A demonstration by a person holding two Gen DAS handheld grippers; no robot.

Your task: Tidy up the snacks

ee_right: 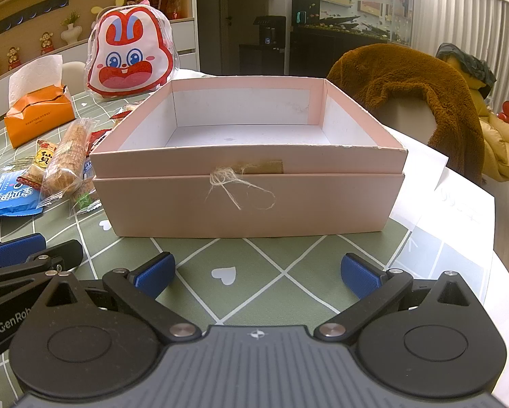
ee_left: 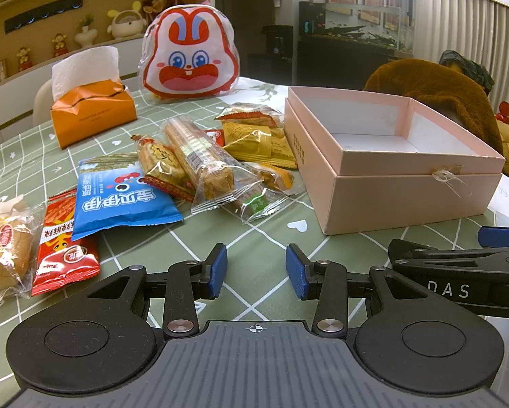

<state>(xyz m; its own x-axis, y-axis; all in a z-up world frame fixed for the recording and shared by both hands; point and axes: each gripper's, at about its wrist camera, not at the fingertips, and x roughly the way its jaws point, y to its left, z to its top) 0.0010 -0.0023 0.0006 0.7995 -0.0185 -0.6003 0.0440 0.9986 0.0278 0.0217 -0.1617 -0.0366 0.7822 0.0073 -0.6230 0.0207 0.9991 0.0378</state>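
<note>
A pile of wrapped snacks lies on the green checked tablecloth: a blue packet (ee_left: pixel 121 200), a red packet (ee_left: pixel 62 244), a long clear cracker sleeve (ee_left: pixel 200 156), yellow packets (ee_left: pixel 257 142) and a wrapped bun (ee_left: pixel 6 251). An empty pink box (ee_left: pixel 400 190) (ee_right: pixel 251 197) stands open to their right. My left gripper (ee_left: pixel 256 270) hovers open over bare cloth in front of the pile, holding nothing. My right gripper (ee_right: pixel 257 273) is open wider, empty, just in front of the box. Each gripper shows at the edge of the other's view.
An orange tissue box (ee_left: pixel 91 112) and a rabbit-faced bag (ee_left: pixel 189 57) stand behind the snacks. A brown fleece (ee_right: pixel 410 81) hangs over a chair beyond the box. The table's white curved edge (ee_right: pixel 475 238) runs at the right.
</note>
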